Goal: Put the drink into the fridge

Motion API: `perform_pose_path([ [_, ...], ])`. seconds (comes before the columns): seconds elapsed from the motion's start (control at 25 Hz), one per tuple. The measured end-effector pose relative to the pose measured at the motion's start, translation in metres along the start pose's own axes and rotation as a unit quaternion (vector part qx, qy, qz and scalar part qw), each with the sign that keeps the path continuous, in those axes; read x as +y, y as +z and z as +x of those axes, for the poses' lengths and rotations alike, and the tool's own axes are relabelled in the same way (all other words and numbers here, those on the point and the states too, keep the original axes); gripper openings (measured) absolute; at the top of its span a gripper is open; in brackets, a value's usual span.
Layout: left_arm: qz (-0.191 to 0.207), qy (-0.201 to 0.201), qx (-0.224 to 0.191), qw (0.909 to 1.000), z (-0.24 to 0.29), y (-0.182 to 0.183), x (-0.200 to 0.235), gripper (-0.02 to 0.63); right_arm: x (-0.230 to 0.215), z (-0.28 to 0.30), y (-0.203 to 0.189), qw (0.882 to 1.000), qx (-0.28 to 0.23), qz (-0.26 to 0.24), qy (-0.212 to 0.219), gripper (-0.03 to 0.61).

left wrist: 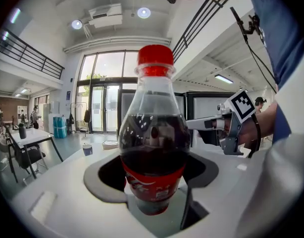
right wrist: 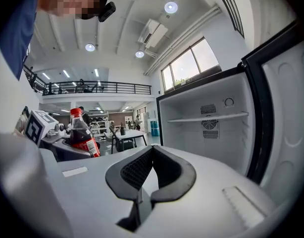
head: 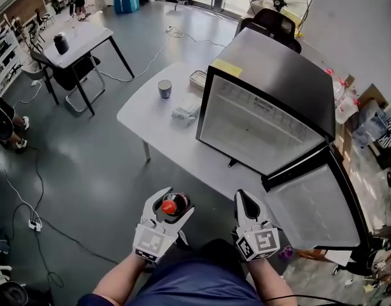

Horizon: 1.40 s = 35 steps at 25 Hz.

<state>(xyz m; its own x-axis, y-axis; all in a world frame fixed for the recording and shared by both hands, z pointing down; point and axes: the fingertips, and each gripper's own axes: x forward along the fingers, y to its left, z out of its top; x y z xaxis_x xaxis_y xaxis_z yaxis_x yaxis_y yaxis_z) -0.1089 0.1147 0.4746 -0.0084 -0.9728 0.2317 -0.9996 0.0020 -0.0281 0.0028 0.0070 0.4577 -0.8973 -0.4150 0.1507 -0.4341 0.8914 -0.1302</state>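
My left claw (head: 170,197) is clenched on the drink bottle (left wrist: 154,152). In the left gripper view the two pads close round its lower body at the red label, and the dark shoulder and red cap stand free above them. The bottle is upright, low in the head view and left of centre. It is not yet in the fridge (head: 272,75), which sits in the upper right and well apart from it.

That low hold is my first worry. Most of the bottle's height is above the pads, and the body is round and smooth. A quick swing toward the opening could rock it in the grip or let it slide down.

My right claw (right wrist: 144,180) is closed with nothing between its pads, and it hangs just beside the left one. If I bring the bottle across to the right, the two claws could knock together and jar the bottle loose.

The fridge cavity is bare apart from one shelf (right wrist: 206,118) high up. I judge the cap could catch that shelf or the upper frame if I go in too high. The open door (head: 313,212) stands at the lower right, near my right claw. A nudge there could swing it back into the path. On the table (head: 151,116) the cup (head: 165,88) sits far from the route.
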Motion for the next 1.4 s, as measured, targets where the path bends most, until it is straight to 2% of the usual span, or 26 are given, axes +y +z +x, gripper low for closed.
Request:
perform_pose_path([
  [0.36, 0.003, -0.042, -0.003, 0.9991, 0.06, 0.004, -0.004, 0.314, -0.029, 0.012, -0.016, 0.999, 0.022, 0.015, -0.025, 0.006],
  [1.0, 0.011, -0.027, 0.018, 0.9994, 0.183, 0.026, 0.004, 0.314, -0.089, 0.052, -0.007, 0.999, 0.021, 0.034, 0.019, 0.006],
  [1.4, 0.025, -0.043, 0.028, 0.9984, 0.237, 0.033, 0.008, 0.314, -0.112, 0.051, -0.013, 0.998, 0.033, 0.044, 0.004, 0.006],
])
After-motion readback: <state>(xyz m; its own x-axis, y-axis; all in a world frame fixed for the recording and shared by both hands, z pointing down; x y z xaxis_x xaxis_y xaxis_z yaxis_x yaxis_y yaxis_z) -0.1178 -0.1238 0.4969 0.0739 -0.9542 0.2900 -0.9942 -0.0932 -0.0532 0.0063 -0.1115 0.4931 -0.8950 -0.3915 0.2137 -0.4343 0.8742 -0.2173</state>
